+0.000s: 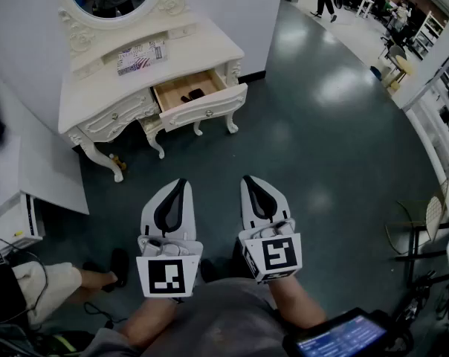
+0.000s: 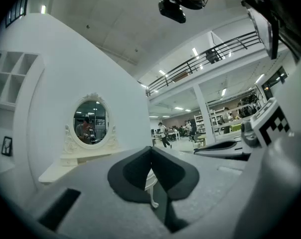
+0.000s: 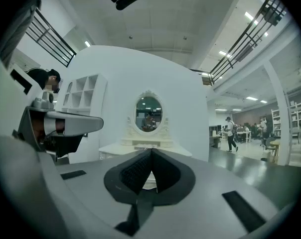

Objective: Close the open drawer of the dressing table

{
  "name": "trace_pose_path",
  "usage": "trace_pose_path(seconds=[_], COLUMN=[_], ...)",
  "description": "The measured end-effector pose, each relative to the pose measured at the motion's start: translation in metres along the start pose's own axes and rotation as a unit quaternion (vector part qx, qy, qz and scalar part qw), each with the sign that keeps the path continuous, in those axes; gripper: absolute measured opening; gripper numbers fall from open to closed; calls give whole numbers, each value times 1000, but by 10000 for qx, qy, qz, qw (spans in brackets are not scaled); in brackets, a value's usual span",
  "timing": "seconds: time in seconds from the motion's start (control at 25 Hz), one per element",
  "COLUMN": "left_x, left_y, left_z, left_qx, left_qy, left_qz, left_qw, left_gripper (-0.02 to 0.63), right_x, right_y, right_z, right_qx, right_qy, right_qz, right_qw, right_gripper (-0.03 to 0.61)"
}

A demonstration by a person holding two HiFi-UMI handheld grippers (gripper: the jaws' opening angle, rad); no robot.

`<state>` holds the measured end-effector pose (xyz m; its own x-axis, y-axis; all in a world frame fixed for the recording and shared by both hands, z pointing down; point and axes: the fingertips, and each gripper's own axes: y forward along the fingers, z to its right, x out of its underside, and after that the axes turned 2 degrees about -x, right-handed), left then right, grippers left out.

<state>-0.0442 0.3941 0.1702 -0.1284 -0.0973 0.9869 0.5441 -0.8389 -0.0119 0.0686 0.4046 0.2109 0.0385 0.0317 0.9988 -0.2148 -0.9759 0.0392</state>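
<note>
Gaping wooden drawer point(image 1: 181, 86), carved white table point(image 1: 202, 47) | left gripper point(image 1: 181, 182), right gripper point(image 1: 248, 179) fingers point(image 3: 133, 173) closed, empty

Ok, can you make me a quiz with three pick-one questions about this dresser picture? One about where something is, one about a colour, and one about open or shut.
1. In the head view, where on the dressing table is the open drawer?
A right end
B left end
C middle

2. What colour is the dressing table?
A black
B creamy white
C red

3. How are the right tongs?
A wide open
B gripping the drawer
C shut, empty

Answers:
1 A, it sticks out at the right end.
2 B, the top and legs are creamy white.
3 C, the tips meet with nothing between them.
</note>
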Motion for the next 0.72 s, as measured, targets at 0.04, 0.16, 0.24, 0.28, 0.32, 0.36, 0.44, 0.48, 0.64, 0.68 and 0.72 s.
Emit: trace_pose_path(seconds=[0.04, 0.16, 0.24, 0.28, 0.32, 0.36, 0.44, 0.48, 0.64, 0.68, 0.72], left_x=[0, 1, 3, 4, 4, 4, 3, 2, -5, -6, -7], left_y=[2, 10, 17, 21, 25, 29, 38, 43, 62, 66, 70], left_z=[2, 10, 16, 19, 23, 26, 31, 33, 43, 44, 45], left_qx=[-15, -40, -44, -42, -46, -57, -92, -108, -211, -263, -323], left_qy=[-28, -66, -64, -47, -29, -14, 26, 66, 190, 187, 185], left_qz=[10, 10, -33, -60, -79, -94, -124, -134, -148, -167, -183], left_qw=[10000, 10000, 10000, 10000, 10000, 9999, 9999, 9998, 9995, 9993, 9991], left_gripper=[15, 15, 15, 15, 15, 15, 15, 15, 15, 15, 15], right_x=[1, 4, 6, 8, 9, 9, 8, 7, 3, 2, 1], right_y=[0, 1, 3, 4, 5, 6, 10, 13, 25, 28, 31], right_z=[3, 13, 21, 26, 31, 36, 46, 51, 71, 76, 81], right_qx=[-5, -27, -46, -54, -63, -75, -112, -149, -353, -394, -437], right_qy=[0, 10, 36, 49, 61, 69, 72, 72, 179, 191, 187], right_qz=[5, 1, -17, -28, -36, -35, -7, 17, 110, 122, 133], right_qw=[10000, 10000, 10000, 10000, 10000, 9999, 9999, 9999, 9992, 9990, 9988], right_gripper=[12, 12, 12, 12, 12, 12, 12, 12, 14, 14, 14])
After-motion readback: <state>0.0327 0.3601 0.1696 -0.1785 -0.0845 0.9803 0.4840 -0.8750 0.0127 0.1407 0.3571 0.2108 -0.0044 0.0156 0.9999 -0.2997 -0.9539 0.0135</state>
